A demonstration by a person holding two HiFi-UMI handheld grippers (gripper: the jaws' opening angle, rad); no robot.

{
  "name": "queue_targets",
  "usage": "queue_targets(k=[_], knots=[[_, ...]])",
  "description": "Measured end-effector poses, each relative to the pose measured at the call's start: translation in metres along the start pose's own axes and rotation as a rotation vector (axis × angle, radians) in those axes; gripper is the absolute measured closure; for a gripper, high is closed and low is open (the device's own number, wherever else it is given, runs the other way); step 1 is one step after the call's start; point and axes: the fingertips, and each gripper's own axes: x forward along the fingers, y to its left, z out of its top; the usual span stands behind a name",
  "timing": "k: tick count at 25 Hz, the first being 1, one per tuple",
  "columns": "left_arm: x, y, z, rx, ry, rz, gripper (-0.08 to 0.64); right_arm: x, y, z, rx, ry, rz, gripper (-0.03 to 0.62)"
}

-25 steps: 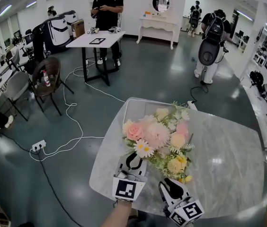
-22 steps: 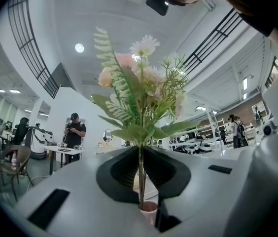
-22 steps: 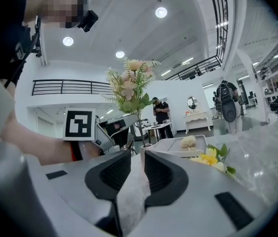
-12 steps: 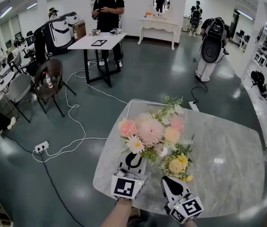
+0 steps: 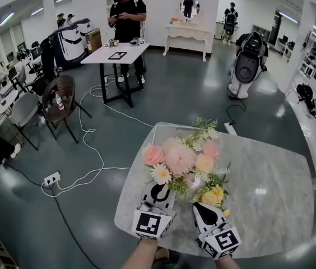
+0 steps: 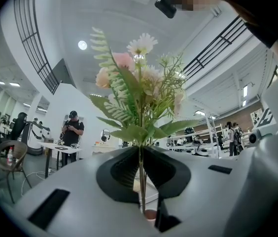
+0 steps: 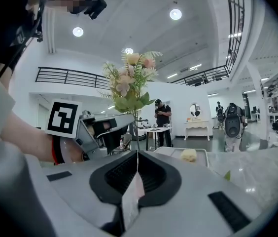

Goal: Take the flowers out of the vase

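Each gripper holds a bunch of artificial flowers over the marble table [image 5: 270, 206]. My left gripper [image 5: 159, 188] is shut on the thin green stem [image 6: 141, 181] of the pink-and-daisy bunch [image 5: 175, 157], which stands upright above its jaws [image 6: 139, 83]. My right gripper [image 5: 203, 209] is shut on the stem of the yellow bunch [image 5: 211, 195]; a white tag [image 7: 131, 201] hangs on that stem between the pads. In the right gripper view that bunch [image 7: 131, 83] rises straight up, with the left gripper [image 7: 97, 132] beside it. No vase shows in any view.
A shallow white tray [image 5: 157, 129] sits at the table's far edge, with a loose yellow bloom [image 7: 189, 155] in it. Beyond the table lie floor cables and a power strip [image 5: 51, 179], a chair [image 5: 57, 97], a white table [image 5: 116, 52] with a person, and a white robot [image 5: 247, 63].
The right gripper has lifted a little with the yellow bunch. The left gripper and its pink bunch have stayed put. People in the background have shifted.
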Motion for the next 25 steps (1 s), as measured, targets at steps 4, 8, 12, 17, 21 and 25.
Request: queue_targets(k=[4,8,12,17,21,25], knots=[[-0.002,-0.001,0.009,-0.018,-0.009,-0.009,0.523,0.002,-0.001,0.008,-0.007,-0.010,0.000,0.569],[-0.004,0.000,0.017,-0.023,-0.012,-0.019,0.523,0.003,0.000,0.013,-0.013,-0.011,-0.008,0.569],[-0.006,0.000,0.027,-0.021,-0.020,-0.024,0.523,0.002,0.003,0.017,-0.026,-0.020,-0.003,0.569],[-0.003,-0.001,0.037,-0.019,-0.019,-0.027,0.523,-0.001,-0.001,0.022,-0.018,-0.019,-0.014,0.568],[-0.008,0.006,0.034,-0.041,-0.018,-0.014,0.525,0.002,0.001,0.020,-0.019,-0.021,-0.011,0.569],[-0.012,0.011,0.033,-0.054,-0.005,0.002,0.525,0.002,0.001,0.023,-0.021,-0.017,-0.009,0.568]])
